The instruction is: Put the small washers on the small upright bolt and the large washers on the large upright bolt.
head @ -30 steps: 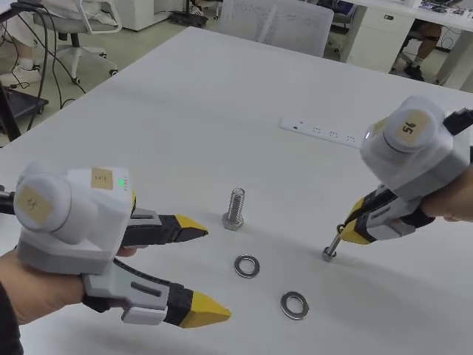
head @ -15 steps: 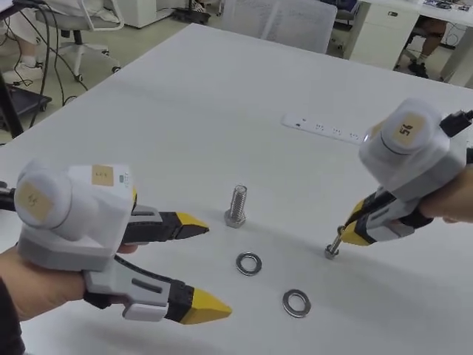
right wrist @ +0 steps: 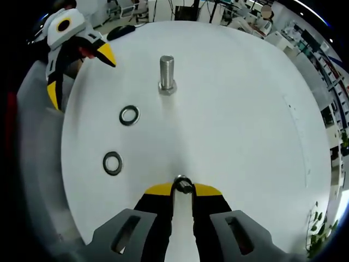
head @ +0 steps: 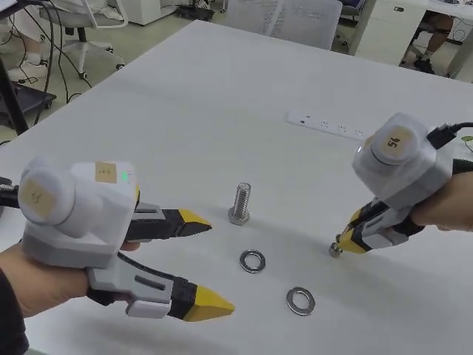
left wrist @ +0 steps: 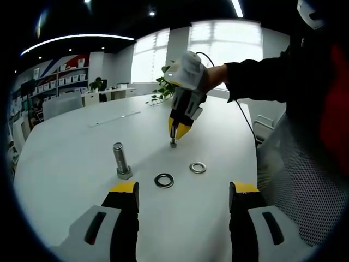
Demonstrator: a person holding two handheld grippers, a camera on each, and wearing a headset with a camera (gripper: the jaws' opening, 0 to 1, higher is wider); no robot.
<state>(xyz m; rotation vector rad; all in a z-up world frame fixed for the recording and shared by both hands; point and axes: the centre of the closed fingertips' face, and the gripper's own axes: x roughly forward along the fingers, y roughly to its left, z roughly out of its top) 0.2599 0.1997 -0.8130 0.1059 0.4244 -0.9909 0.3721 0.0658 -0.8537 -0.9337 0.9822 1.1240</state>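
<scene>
My right hand-held gripper (head: 346,242) sank lower, closed on the small bolt (head: 335,250), which my sideways pull may topple; left hand-held gripper (head: 220,264) is open.

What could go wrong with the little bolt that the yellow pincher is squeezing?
1. The right gripper has its jaws pinched on the top of the small bolt, which stands on a narrow base. A sideways tug could tip it over.
2. The left gripper hangs open close to the large bolt and a loose washer. A careless sweep might knock them away.
</scene>
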